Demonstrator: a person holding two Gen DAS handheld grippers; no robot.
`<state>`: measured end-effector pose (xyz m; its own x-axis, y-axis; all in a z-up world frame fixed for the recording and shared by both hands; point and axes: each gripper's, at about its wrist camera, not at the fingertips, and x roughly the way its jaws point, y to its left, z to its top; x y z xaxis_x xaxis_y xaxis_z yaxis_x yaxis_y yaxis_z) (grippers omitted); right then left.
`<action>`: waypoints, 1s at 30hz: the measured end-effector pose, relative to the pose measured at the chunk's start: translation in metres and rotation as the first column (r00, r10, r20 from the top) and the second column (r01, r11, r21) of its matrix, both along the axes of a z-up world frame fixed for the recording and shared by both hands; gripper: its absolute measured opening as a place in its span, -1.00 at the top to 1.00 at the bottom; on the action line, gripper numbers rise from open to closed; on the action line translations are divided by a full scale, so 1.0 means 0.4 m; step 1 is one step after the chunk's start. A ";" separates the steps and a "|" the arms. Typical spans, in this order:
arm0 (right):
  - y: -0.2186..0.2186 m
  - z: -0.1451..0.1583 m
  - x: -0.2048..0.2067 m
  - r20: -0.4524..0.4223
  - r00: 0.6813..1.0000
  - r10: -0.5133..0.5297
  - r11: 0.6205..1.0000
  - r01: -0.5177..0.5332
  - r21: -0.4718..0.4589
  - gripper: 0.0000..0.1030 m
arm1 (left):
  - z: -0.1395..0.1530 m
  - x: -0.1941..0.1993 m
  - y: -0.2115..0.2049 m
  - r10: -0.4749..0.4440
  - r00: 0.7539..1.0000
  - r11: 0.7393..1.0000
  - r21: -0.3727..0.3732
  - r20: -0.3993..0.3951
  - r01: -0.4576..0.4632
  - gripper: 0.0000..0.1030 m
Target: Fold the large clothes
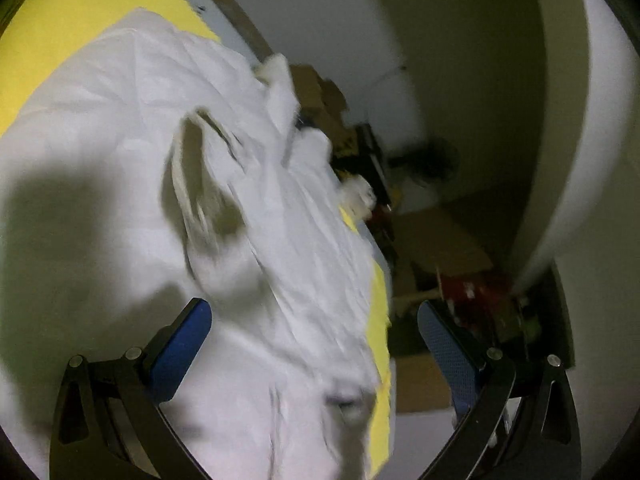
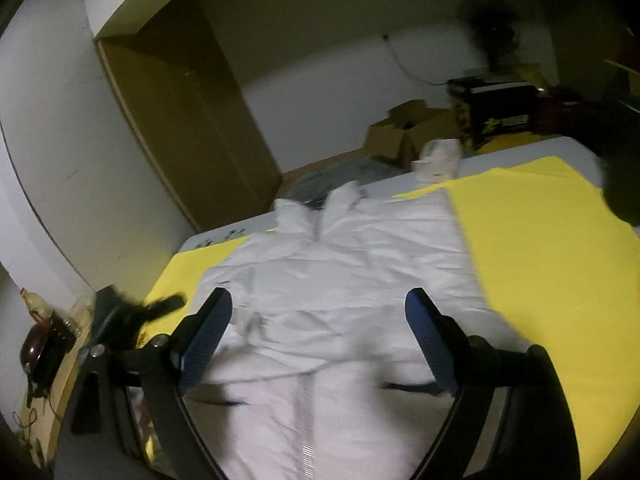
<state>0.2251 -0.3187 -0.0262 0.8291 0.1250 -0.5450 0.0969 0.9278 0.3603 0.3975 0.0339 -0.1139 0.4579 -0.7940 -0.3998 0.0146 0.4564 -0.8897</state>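
Right wrist: white jacket (image 2: 344, 264) on yellow sheet (image 2: 540, 264), dim room.

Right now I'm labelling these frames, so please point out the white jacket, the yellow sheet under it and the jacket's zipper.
white jacket (image 2: 340, 264): right wrist view, quilted middle of the body.
yellow sheet (image 2: 540, 240): right wrist view, bare part right of the jacket.
zipper (image 2: 307, 420): right wrist view, lower stretch of the teeth.
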 end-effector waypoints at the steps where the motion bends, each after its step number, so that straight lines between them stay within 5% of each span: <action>1: -0.031 -0.004 -0.017 0.006 1.000 -0.018 1.000 0.018 0.002 -0.72 | -0.018 0.022 -0.002 0.024 1.000 1.000 0.009 -0.018 -0.024 -0.99; 6: -0.106 -0.016 -0.071 0.021 0.998 -0.065 0.998 0.065 0.005 -0.72 | -0.077 0.098 -0.012 0.066 0.995 0.993 0.097 -0.068 -0.060 -0.99; 10: -0.125 -0.021 -0.089 0.029 0.998 -0.058 0.998 0.057 0.030 -0.72 | -0.099 0.113 0.004 0.086 0.992 0.992 0.100 -0.092 -0.076 -0.89; 11: -0.127 -0.026 -0.089 0.030 0.998 -0.053 0.998 0.051 0.038 -0.72 | -0.105 0.118 0.005 0.080 0.993 0.993 0.098 -0.091 -0.071 -0.76; 13: -0.129 -0.035 -0.090 0.026 0.999 -0.039 0.998 0.038 0.060 -0.72 | -0.109 0.118 0.007 0.069 0.994 0.992 0.114 -0.089 -0.058 -0.12; 14: -0.128 -0.041 -0.090 0.023 0.999 -0.034 0.997 0.032 0.068 -0.72 | -0.117 0.116 0.010 0.076 0.992 0.988 0.142 -0.100 -0.061 0.51; 18: -0.124 -0.057 -0.091 0.020 0.999 -0.025 0.996 0.023 0.088 -0.72 | -0.135 0.108 0.020 0.073 0.992 0.989 0.138 -0.102 -0.059 0.71; 27: -0.112 -0.020 -0.124 0.067 0.998 -0.023 0.998 0.019 0.067 -0.72 | -0.054 0.048 0.072 0.063 0.998 0.986 0.156 0.002 -0.062 0.74; 30: -0.087 -0.012 -0.125 0.081 0.997 -0.014 1.000 0.013 0.015 -0.72 | -0.098 0.047 0.095 0.059 0.996 0.981 0.188 -0.067 -0.045 0.73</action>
